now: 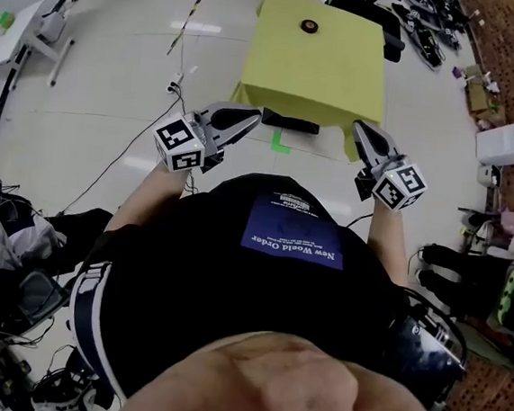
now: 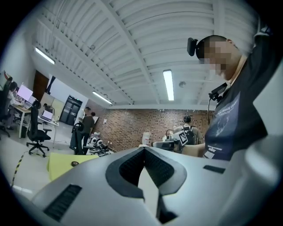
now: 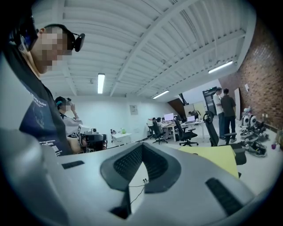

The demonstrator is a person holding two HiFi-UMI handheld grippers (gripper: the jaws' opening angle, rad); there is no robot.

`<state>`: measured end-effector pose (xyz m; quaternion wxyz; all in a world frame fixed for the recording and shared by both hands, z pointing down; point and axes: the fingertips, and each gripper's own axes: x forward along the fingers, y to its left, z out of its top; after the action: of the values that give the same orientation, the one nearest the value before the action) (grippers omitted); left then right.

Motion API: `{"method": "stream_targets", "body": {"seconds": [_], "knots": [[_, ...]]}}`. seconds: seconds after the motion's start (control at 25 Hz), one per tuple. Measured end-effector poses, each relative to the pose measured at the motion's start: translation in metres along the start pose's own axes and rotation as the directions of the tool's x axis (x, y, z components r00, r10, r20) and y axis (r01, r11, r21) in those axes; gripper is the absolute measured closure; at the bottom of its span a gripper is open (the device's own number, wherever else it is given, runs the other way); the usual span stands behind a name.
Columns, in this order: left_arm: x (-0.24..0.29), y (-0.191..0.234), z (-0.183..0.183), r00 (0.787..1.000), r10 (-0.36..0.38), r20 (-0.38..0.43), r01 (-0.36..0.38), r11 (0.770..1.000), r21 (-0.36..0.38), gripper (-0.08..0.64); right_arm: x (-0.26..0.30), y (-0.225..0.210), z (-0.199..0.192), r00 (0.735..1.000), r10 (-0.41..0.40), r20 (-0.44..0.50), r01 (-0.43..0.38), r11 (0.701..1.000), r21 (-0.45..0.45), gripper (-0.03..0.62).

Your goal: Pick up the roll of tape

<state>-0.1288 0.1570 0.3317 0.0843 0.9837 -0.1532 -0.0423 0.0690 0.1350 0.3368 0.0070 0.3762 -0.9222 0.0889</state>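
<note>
The roll of tape [image 1: 309,25] is a small dark ring lying near the far edge of a yellow-covered table [image 1: 315,75], straight ahead across the floor. In the left gripper view the roll of tape [image 2: 74,163] shows as a small dark spot on the yellow table [image 2: 59,163]. My left gripper [image 1: 253,115] and right gripper [image 1: 360,128] are held level in front of the person's chest, short of the table's near edge. Both are shut with nothing between their jaws. The right gripper view shows only a corner of the yellow table [image 3: 216,155], not the tape.
Cables [image 1: 174,79] run over the pale floor at the left, and a green mark [image 1: 281,140] lies before the table. Black gear [image 1: 427,36] sits beyond the table, a white box [image 1: 509,141] at the right. Office chairs [image 2: 36,132] and standing people [image 3: 227,108] are farther off.
</note>
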Motion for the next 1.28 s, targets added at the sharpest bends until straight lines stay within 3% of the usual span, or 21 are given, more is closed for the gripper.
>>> {"method": "stream_targets", "body": {"seconds": [0.4, 0.88, 1.08, 1.28], "knots": [[0.008, 0.107, -0.003, 0.994, 0.108, 0.023, -0.106, 0.993, -0.058, 0.555, 0.087, -0.074, 0.001, 0.997, 0.067, -0.031, -0.066, 0.998, 0.019, 0.605], [0.145, 0.207, 0.013, 0.963, 0.271, 0.013, -0.27, 0.962, -0.039, 0.555, 0.16, -0.248, 0.032, 0.958, 0.283, -0.051, -0.282, 0.959, 0.016, 0.605], [0.194, 0.232, 0.018, 0.961, 0.278, -0.008, -0.278, 0.96, -0.046, 0.555, 0.174, -0.299, 0.036, 0.948, 0.317, -0.04, -0.316, 0.948, 0.035, 0.604], [0.21, 0.264, 0.018, 0.965, 0.26, -0.046, -0.262, 0.964, -0.044, 0.555, 0.189, -0.33, 0.032, 0.954, 0.297, -0.035, -0.295, 0.954, 0.061, 0.604]]}}
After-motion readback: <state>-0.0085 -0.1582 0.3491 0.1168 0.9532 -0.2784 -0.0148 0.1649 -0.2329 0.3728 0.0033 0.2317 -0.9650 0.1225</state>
